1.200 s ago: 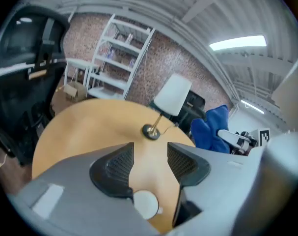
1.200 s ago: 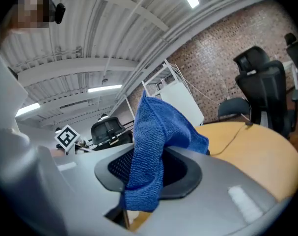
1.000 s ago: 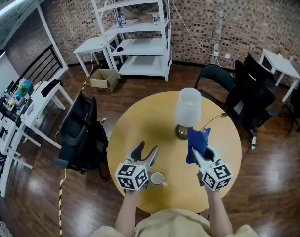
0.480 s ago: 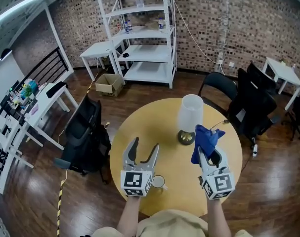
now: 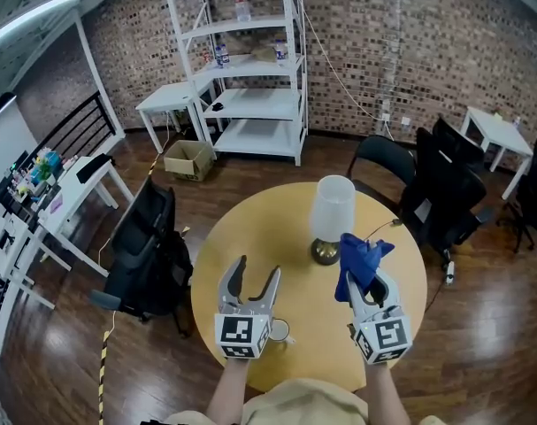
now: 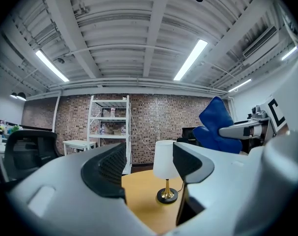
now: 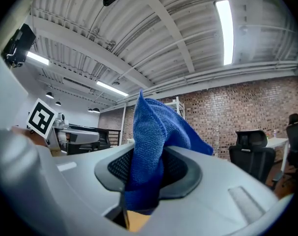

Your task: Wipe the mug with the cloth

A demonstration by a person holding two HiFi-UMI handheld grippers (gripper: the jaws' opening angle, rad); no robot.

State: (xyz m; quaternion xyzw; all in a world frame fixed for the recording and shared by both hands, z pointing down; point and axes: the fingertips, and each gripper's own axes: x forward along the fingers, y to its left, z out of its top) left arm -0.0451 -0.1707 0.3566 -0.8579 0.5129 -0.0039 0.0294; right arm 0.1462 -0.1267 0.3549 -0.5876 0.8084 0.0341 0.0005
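Head view, with both gripper views. The mug [image 5: 278,330], small and white, stands on the round yellow table [image 5: 250,224] near its front edge. It is just beside the marker cube of my left gripper [image 5: 255,274] and partly hidden by it.

I judge the mug light, rigid and glazed, hence slippery, and breakable if knocked off the edge. The best hold is across rim and wall, or on the handle, whose direction I cannot make out.

The left gripper hangs above the table with its jaws wide and closing slightly. Nothing lies between them, and only the table lamp [image 5: 333,204] shows beyond.

My right gripper [image 5: 364,282] is clamped on the blue cloth [image 7: 149,132]. The cloth is pinched at a fold and rises past the pads in a loose peak. I judge it soft, limp and grippy, seemingly a microfibre weave. The free end is the part to bring against the mug.
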